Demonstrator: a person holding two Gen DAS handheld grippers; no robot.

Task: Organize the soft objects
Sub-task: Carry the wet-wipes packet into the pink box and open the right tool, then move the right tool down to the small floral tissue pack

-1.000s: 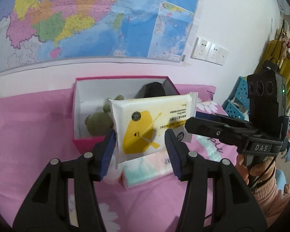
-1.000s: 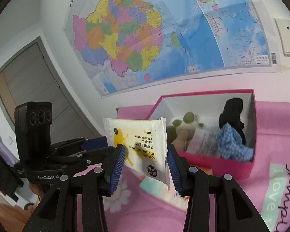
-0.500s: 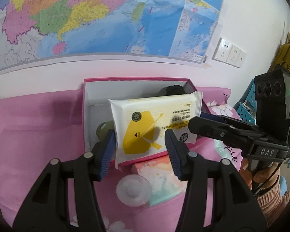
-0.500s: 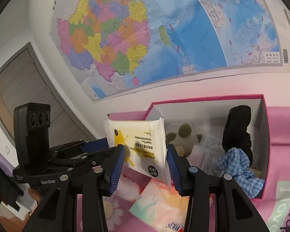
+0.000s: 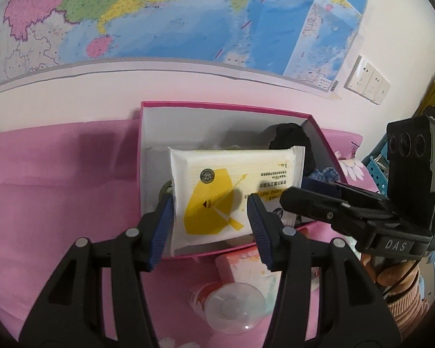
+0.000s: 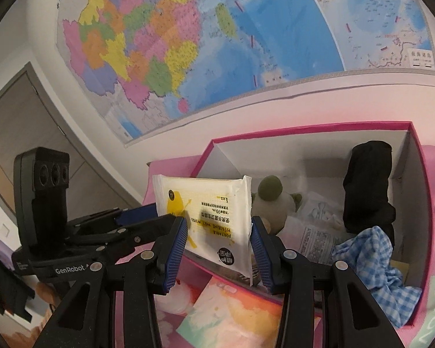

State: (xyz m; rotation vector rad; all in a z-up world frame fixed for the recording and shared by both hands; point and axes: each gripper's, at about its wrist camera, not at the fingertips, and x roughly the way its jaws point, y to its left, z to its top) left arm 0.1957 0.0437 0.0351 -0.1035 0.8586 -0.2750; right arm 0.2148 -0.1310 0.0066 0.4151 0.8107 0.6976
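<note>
A white and yellow wet wipes pack (image 5: 232, 191) is held upright between both grippers, over the near part of the pink box (image 5: 223, 105). My left gripper (image 5: 210, 226) is shut on the pack's left end. My right gripper (image 6: 217, 246) is shut on its other end (image 6: 211, 217). The pink box (image 6: 304, 129) holds a green plush toy (image 6: 271, 200), a black cloth (image 6: 368, 185), a blue checked cloth (image 6: 371, 264) and a clear printed packet (image 6: 316, 232).
A pastel tissue pack (image 6: 232, 313) and a clear round lid (image 5: 232, 307) lie on the pink tablecloth (image 5: 58, 188) in front of the box. A wall map (image 5: 159, 14) hangs behind. Blue crates (image 5: 377, 168) stand at the right.
Both grippers have carried the wipes pack forward from in front of the box to over its near edge. The box looms larger and the tissue pack has slid below.
</note>
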